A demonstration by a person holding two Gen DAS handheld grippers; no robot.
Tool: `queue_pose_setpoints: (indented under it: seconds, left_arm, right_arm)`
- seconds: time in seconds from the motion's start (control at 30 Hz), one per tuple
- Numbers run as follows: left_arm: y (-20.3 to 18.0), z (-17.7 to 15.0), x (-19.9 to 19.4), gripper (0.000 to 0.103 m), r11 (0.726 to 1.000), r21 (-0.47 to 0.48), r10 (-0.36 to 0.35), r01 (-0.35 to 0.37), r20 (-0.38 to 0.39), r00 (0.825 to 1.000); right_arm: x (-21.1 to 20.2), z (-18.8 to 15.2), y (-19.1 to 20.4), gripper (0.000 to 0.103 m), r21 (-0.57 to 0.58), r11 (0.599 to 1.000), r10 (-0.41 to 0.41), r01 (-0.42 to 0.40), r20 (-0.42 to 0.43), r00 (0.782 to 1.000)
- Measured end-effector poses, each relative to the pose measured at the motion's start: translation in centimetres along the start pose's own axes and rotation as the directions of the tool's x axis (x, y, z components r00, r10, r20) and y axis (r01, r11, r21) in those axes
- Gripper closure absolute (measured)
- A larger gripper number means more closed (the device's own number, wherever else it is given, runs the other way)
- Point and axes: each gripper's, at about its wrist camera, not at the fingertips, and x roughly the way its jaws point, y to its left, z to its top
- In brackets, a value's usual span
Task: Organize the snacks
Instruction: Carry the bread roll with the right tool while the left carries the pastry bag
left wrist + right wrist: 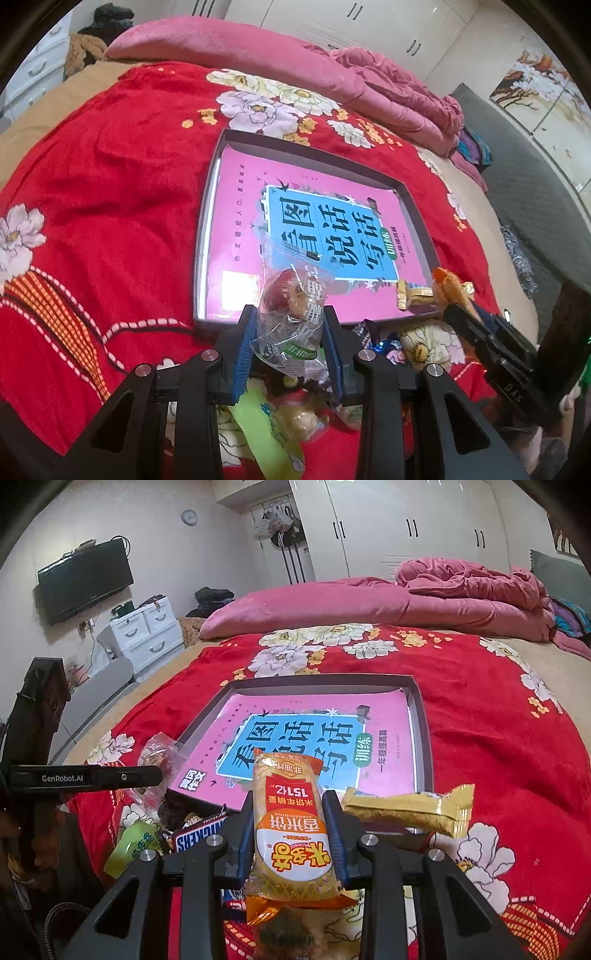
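Two claws: you hold a snack in each.
Left claw point(290, 325): clamps clear packet point(291, 314).
Right claw point(293, 812): clamps orange packet point(291, 827), lengthwise.
Tray point(421, 731): just ahead of both, on the bed point(498, 738).

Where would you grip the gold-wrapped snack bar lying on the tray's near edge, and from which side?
Grip the gold-wrapped bar across its narrow middle, coming from above. It lies flat and long across the tray's near rim, so the crimped ends offer less hold.
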Motion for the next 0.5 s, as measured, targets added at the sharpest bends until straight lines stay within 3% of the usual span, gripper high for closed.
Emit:
queue_pose_setpoints:
  seconds: [0.2,0.5]
  left_arm:
    - [0.0,1.4,0.6,0.068,0.999,-0.034,-0.018,0.018,0.016,1.0]
    - [-0.4,3.0,1.5,0.068,0.999,-0.032,0.017,-0.015,0.038,0.999]
  right_arm:
    - [1.2,1.1,0.2,0.069,-0.027,0.999,0.017,-0.017,-0.001,1.0]
    - [3.8,2.1,0.9,0.069,-0.051,0.998,0.031,-0.033,-0.027,0.999]
